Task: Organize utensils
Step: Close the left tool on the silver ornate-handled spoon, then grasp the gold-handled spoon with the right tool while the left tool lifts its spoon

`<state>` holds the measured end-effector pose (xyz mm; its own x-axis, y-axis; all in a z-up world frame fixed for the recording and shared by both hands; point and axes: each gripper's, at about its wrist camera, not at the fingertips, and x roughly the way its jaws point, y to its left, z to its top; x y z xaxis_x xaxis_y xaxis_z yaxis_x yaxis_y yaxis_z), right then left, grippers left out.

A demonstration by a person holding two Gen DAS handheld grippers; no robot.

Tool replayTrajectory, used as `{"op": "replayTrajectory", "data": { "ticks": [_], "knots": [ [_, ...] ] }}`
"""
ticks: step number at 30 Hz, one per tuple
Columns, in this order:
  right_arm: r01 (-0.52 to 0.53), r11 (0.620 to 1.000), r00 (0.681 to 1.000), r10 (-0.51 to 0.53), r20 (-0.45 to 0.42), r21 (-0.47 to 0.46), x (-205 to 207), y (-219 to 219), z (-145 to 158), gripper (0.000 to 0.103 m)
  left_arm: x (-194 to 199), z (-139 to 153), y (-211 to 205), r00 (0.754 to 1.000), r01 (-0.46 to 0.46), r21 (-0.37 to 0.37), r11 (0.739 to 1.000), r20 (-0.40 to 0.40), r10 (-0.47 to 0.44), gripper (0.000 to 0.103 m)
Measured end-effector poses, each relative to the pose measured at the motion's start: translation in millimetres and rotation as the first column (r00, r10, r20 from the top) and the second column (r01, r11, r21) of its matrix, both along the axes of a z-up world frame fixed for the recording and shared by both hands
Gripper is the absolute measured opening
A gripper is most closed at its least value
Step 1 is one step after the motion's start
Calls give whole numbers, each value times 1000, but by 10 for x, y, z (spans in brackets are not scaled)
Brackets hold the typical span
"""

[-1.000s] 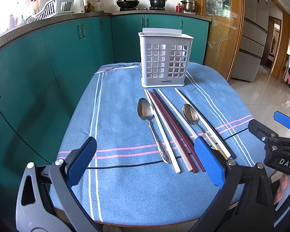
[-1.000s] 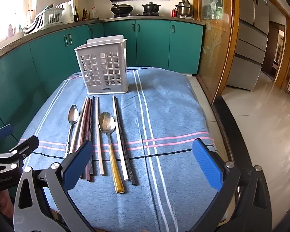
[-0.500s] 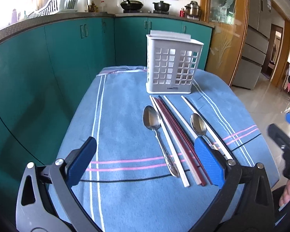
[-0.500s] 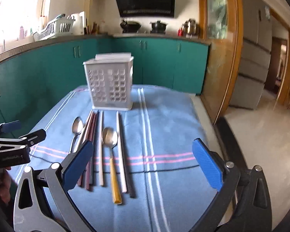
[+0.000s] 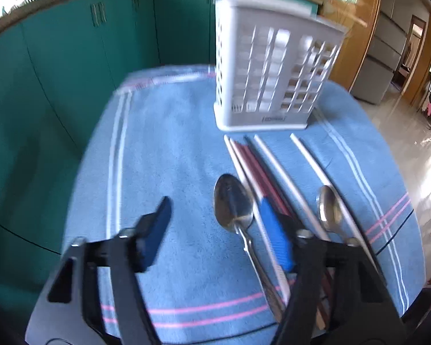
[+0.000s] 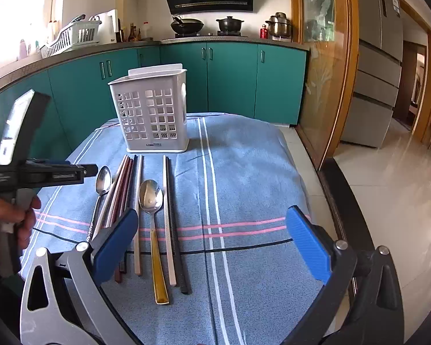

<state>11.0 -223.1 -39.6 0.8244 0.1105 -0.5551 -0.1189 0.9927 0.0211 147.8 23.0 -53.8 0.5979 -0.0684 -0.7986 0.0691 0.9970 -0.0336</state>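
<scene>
A white slotted utensil holder [image 5: 275, 77] [image 6: 152, 112] stands upright at the far end of the blue cloth. In front of it lie a silver spoon [image 5: 234, 204] [image 6: 103, 179], several chopsticks [image 5: 261, 172] [image 6: 126, 189] and a gold-handled spoon [image 5: 329, 210] [image 6: 151, 201], side by side. My left gripper [image 5: 215, 235] is open, low over the cloth, its fingers either side of the silver spoon's bowl and neck. It also shows from the side in the right wrist view [image 6: 80, 171]. My right gripper [image 6: 212, 241] is open and empty near the front edge.
The table [image 6: 244, 189] is covered by a blue striped cloth. Teal cabinets [image 6: 232, 80] run behind and to the left. A glass door [image 6: 321, 72] and tiled floor [image 6: 388, 189] lie to the right.
My left gripper has moved forward and down over the silver spoon, closer to the holder, and its fingers have narrowed. My right gripper has barely moved.
</scene>
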Motion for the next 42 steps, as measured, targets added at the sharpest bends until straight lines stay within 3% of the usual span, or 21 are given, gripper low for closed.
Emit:
{"op": "replayTrajectory", "data": {
  "ticks": [7,11,14,23,27,30,33,35,36,38,40,42],
  "knots": [
    [-25,1000,999,25,-22,-3,72,46,-55,100,187,-195,-11,999,50,-32,998,-14,-51,49],
    [-28,999,999,28,-32,-18,101,86,-99,100,225,-208,-19,997,65,-63,996,-31,-67,13],
    [-23,1000,999,23,-41,-18,141,83,-122,100,176,-139,-9,997,71,-61,996,16,-71,1],
    [-38,998,998,36,-43,-49,183,210,-197,100,-69,82,-1,992,80,-25,996,101,-77,0],
    [-67,992,998,66,-16,-105,178,331,-167,100,-244,324,63,981,67,-19,998,186,-62,0],
    [-108,986,993,102,-51,-124,319,478,-128,100,-480,608,132,952,56,-10,998,303,-50,0],
    [-190,970,981,181,-73,-154,478,653,-57,97,-713,893,209,904,67,-21,998,424,-52,0],
    [-326,931,943,307,-130,-164,705,771,-25,86,-852,1038,277,868,80,-26,996,494,-57,0],
    [-424,892,900,395,-187,-155,865,823,-27,71,-900,1091,322,854,84,-30,996,517,-57,0],
    [-526,841,836,485,-255,-124,1083,855,-40,59,-955,1140,438,838,95,-46,994,543,-55,0],
    [-633,770,745,577,-334,-80,1332,853,-98,52,-965,1162,517,826,89,-66,994,562,-37,0],
    [-733,676,646,658,-387,-76,1474,876,-185,40,-972,1189,592,824,87,-78,993,566,-28,0]
  ]
}}
